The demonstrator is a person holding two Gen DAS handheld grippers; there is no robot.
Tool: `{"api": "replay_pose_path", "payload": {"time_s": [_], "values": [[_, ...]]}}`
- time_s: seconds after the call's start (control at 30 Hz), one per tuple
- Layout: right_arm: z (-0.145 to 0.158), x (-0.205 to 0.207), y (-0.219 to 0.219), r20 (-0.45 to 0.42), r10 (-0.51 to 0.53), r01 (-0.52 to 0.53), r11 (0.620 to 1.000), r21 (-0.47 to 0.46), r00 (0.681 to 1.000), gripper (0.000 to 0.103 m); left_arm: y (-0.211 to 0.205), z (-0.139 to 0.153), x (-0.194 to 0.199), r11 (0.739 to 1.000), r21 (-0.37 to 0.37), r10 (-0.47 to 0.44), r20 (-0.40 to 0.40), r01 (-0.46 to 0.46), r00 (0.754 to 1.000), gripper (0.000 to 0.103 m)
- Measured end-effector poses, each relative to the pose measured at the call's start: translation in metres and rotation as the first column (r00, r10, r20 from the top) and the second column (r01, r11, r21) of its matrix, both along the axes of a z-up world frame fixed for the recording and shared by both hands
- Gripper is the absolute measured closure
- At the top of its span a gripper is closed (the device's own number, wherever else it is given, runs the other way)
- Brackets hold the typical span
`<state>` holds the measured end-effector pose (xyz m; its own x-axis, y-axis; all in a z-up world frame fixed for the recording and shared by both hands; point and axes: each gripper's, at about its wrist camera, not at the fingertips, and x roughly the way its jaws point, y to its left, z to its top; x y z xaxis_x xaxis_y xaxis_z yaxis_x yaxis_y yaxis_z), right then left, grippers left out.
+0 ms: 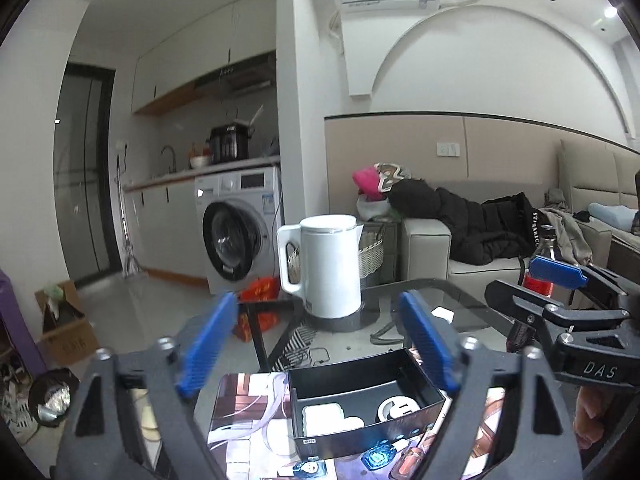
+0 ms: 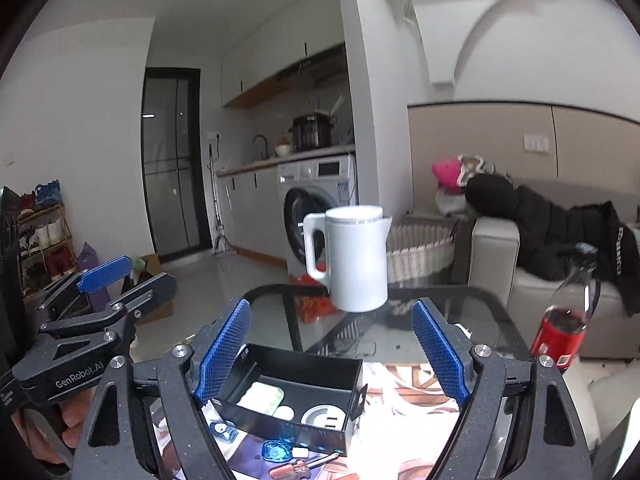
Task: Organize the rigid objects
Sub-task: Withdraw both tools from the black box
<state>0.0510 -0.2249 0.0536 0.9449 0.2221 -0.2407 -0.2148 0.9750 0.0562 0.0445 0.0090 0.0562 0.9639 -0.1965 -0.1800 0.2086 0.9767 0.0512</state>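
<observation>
Black box (image 2: 296, 392) sits between both grippers' spread, seemingly empty jaws.

The screwdriver (image 2: 305, 469) gets cut off by the bottom edge, the bottle (image 1: 541, 276) is half hidden behind the right gripper (image 1: 560, 280), and small print can't be read.

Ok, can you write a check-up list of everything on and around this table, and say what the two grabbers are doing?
Surface: glass table, printed mat on the near part.
Job's things: open black box holding white pieces; screwdriver and blue trinket in front.
Clutter: white kettle, cola bottle.
Grippers: left gripper open, empty; right gripper open, empty.
Cables: cord by kettle base.
Surroundings: washing machine, sofa.
</observation>
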Motion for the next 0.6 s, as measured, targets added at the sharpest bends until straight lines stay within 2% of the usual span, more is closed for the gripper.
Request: {"api": "replay_pose_path", "payload": {"time_s": [0.03, 0.1, 0.23, 0.43, 0.6], "values": [[0.003, -0.006, 0.000, 0.010, 0.002, -0.002, 1.000, -0.003, 1.000, 0.018, 0.001, 0.002, -0.006, 1.000, -0.003, -0.001, 0.020, 0.001, 1.000, 0.003], [0.007, -0.015, 0.000, 0.019, 0.003, -0.003, 1.000, 0.002, 1.000, 0.018, 0.002, 0.007, -0.016, 1.000, -0.010, -0.006, 0.044, 0.006, 0.999, 0.003], [0.009, -0.024, -0.001, -0.004, 0.002, -0.002, 1.000, 0.014, 1.000, 0.018, 0.002, 0.007, -0.019, 0.999, -0.024, -0.040, 0.016, 0.040, 0.999, 0.003], [0.005, -0.034, -0.003, -0.067, 0.017, -0.016, 1.000, 0.018, 0.998, 0.018, -0.004, -0.007, -0.018, 0.998, 0.043, -0.051, -0.027, 0.052, 0.998, 0.003], [-0.006, -0.028, -0.005, -0.150, 0.028, -0.024, 0.999, 0.032, 0.988, 0.018, -0.007, -0.014, -0.019, 0.994, 0.064, -0.079, -0.073, 0.084, 0.994, 0.003]]}}
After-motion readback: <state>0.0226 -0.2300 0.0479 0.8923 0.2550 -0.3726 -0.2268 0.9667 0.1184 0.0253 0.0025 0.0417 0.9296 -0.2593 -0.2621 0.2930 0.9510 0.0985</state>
